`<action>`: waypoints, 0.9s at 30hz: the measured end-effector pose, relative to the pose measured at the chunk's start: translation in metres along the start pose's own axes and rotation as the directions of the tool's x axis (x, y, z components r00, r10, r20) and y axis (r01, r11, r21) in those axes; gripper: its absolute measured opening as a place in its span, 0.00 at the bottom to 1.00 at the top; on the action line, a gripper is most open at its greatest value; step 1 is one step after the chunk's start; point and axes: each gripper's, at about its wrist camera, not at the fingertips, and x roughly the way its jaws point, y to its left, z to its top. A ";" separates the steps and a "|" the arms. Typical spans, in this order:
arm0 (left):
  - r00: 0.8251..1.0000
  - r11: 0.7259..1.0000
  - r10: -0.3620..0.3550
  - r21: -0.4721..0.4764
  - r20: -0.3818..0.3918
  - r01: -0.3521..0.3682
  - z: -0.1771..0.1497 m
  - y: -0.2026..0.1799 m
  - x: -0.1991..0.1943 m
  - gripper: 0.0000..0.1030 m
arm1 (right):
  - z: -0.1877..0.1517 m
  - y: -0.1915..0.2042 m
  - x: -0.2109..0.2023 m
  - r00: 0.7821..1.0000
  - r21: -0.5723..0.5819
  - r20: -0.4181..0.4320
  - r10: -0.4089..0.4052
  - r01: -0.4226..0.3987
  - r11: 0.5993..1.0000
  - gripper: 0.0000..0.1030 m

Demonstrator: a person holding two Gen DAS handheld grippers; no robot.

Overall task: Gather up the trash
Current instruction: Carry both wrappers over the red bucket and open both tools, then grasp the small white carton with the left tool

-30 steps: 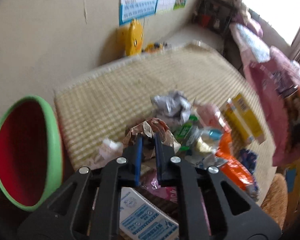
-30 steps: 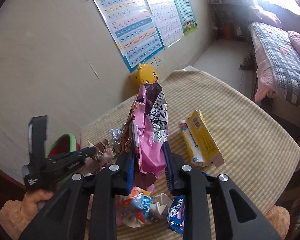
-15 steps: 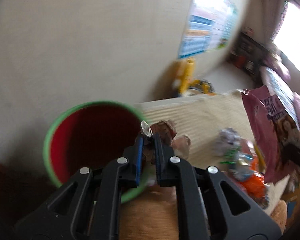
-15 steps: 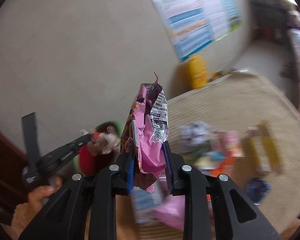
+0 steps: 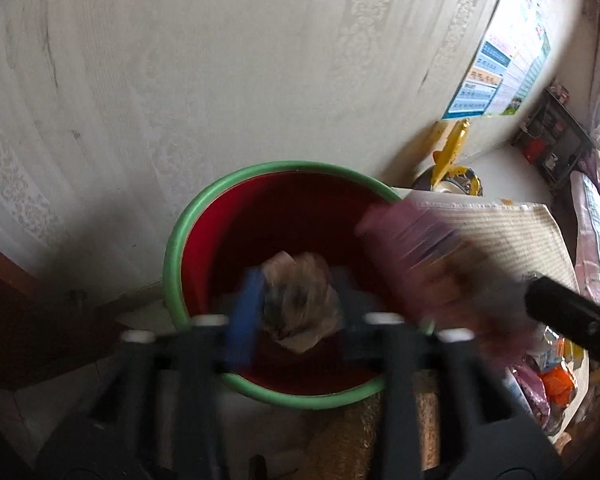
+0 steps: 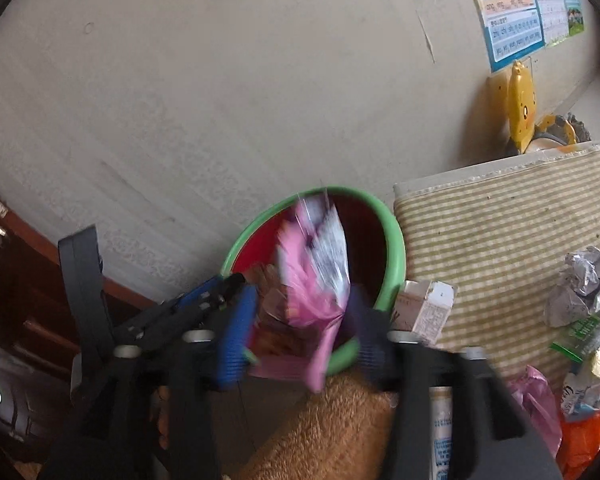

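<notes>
A red bin with a green rim [image 5: 220,196] [image 6: 396,252] stands on the floor by the wall, left of the table. My left gripper [image 5: 296,304] has opened over the bin mouth; a crumpled brown wrapper [image 5: 300,304] sits blurred between its spread fingers. My right gripper [image 6: 300,320] has also spread wide over the bin; the pink snack bag [image 6: 316,276] is blurred between its fingers, and shows in the left wrist view [image 5: 420,248]. I cannot tell if either piece still touches the pads.
The table with a striped mat [image 6: 500,224] holds more trash: a small carton [image 6: 428,312], a crumpled silver wrapper [image 6: 584,284], orange and pink bags [image 6: 584,436]. A yellow toy [image 6: 522,104] stands by the wall. A dark wooden cabinet [image 6: 4,280] is left.
Both grippers swung left from the table to above the bin. Both jaws, shut on their trash half a second ago, have opened; the wrapper and the pink bag are blurred in motion.
</notes>
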 end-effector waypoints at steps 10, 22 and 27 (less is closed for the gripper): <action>0.998 0.998 -0.057 0.034 0.010 0.057 -0.004 -0.022 -0.006 0.62 | -0.018 -0.048 -0.074 0.977 0.107 0.157 -0.141 0.125 0.986 0.59; 0.965 0.922 -0.166 0.315 -0.202 0.224 -0.052 -0.136 0.029 0.58 | -0.069 -0.105 -0.135 0.947 0.292 0.213 -0.240 0.173 0.941 0.59; 0.967 0.918 -0.075 0.361 -0.244 0.162 -0.063 -0.146 0.053 0.59 | -0.075 -0.103 -0.149 0.943 0.281 0.245 -0.224 0.152 0.947 0.59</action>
